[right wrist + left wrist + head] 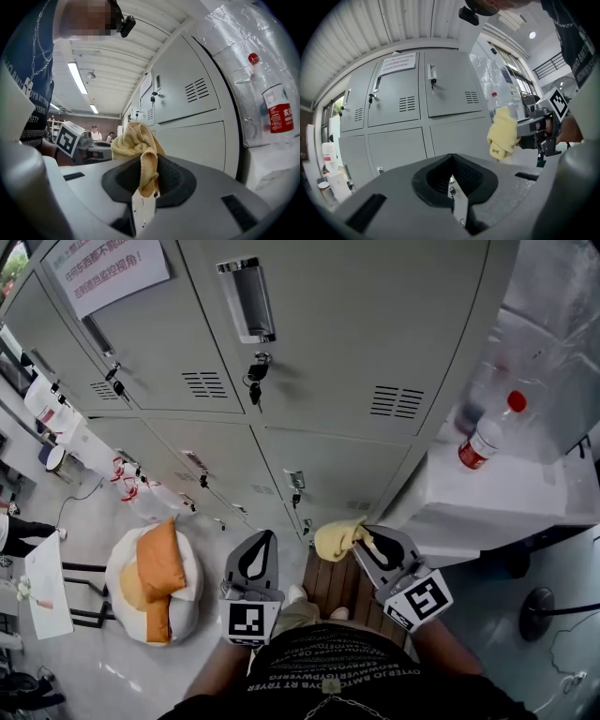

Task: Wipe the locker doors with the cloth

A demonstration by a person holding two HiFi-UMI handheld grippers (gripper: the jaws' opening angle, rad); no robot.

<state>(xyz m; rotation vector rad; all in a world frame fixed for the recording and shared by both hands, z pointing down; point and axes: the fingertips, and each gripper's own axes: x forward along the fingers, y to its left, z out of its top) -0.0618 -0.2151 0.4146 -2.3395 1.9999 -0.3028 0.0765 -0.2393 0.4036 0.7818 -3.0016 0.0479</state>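
Yellow cloth (136, 145) pinched in right claw (145, 186) near lockers (375, 324); left claw (451, 180) closed, empty

The lockers (356, 343) stand ahead, a notice (108, 273) on an upper left door, with a bottle (486, 434) on the counter (497, 507) to their right and a beanbag (155, 585) on the floor to their left, while the cloth (336, 540) sits between the right gripper's (372, 542) jaws near the lower doors, the left gripper (257, 557) beside it.

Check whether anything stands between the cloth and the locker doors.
Nothing visible does. The right gripper holds the cloth in its jaws, and only open air lies between it and the locker doors. The bottle stands off to the right.
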